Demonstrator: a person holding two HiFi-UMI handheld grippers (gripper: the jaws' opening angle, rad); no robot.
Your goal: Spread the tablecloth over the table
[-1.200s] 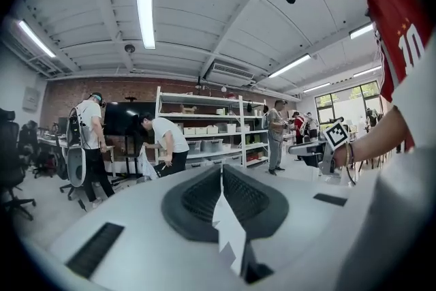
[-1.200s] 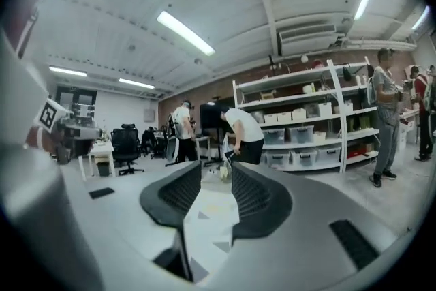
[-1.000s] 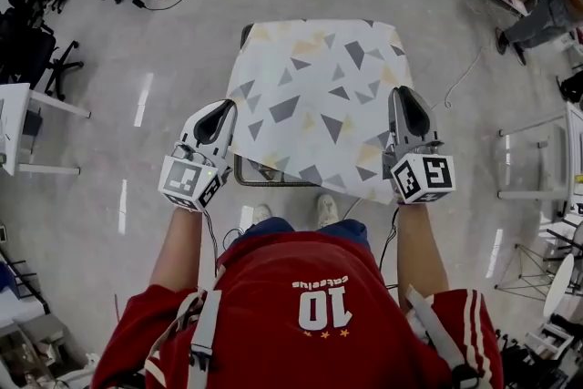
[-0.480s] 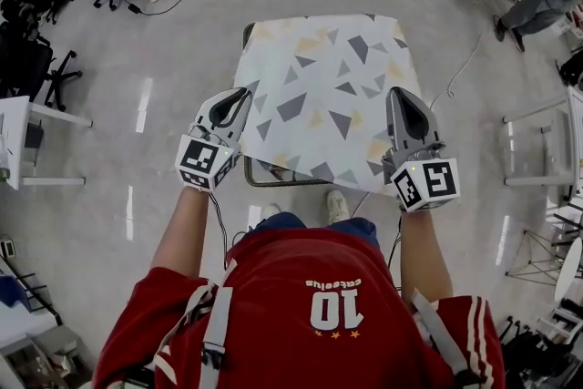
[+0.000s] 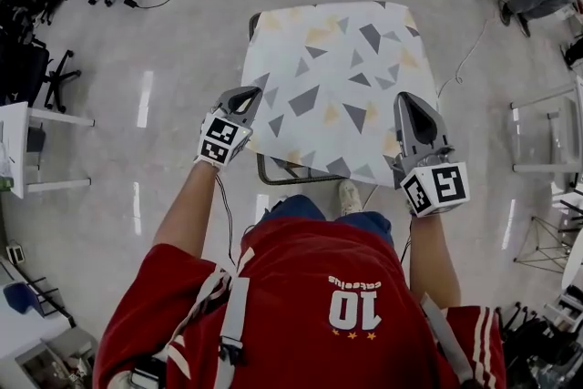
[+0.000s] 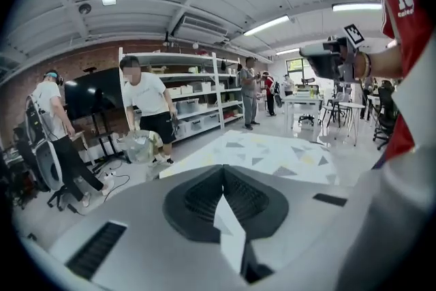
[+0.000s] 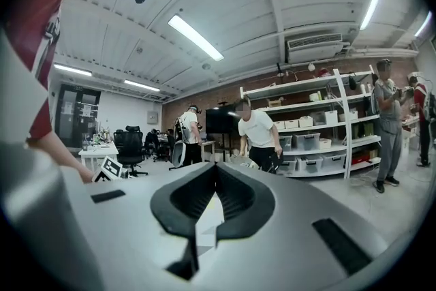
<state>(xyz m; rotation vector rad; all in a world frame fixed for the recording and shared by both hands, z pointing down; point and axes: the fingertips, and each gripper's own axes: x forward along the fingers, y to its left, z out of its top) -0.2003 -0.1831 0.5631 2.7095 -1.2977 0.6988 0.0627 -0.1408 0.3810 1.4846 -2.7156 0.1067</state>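
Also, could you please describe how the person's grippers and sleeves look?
The left gripper and right gripper are grey wedge-shaped shells with black ribbed pads inside. Each carries a white cube with black square markers, and a thin dark cable trails from the left one. The person wears a red jersey with white-striped short sleeves.

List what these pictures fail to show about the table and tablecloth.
- Head view: tablecloth hides the table top.
- Head view: right gripper covers the tablecloth's near right corner.
- Right gripper view: its own body blocks the table.
- Left gripper view: left gripper hides the tablecloth's near edge.
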